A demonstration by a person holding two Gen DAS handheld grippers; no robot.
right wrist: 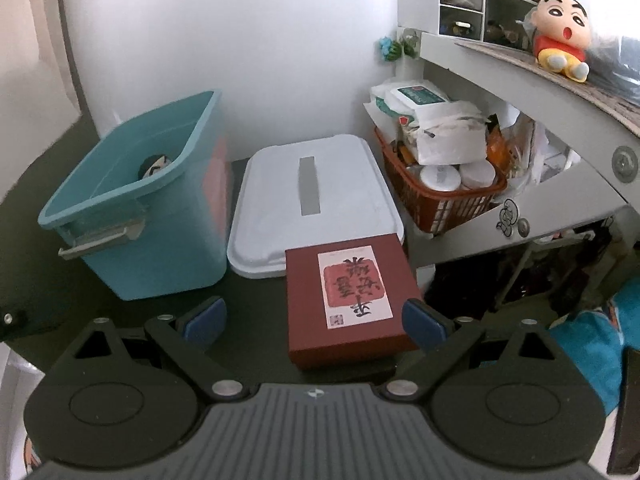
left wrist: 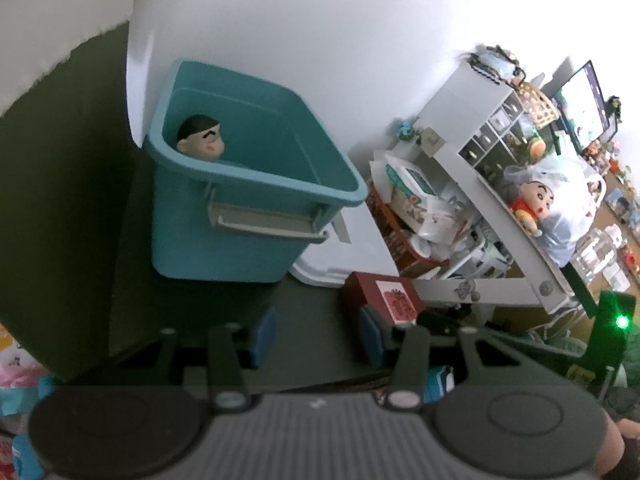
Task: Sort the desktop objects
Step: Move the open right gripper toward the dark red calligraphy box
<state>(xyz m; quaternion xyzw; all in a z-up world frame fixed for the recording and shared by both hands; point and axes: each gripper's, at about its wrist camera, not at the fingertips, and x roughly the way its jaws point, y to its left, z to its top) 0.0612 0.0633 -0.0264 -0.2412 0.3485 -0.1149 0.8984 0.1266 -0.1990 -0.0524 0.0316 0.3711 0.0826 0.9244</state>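
A teal bin stands on the dark desk, with a cartoon-head toy inside it. The bin and toy also show in the right wrist view. A dark red box with a white and red label lies flat on the desk, between the fingers of my open right gripper, nearer the right pad. In the left wrist view the red box lies just past the right pad of my open, empty left gripper.
A white lid lies behind the red box, next to the bin. An orange basket full of packets sits at the right under a white shelf holding a plush doll. White wall behind.
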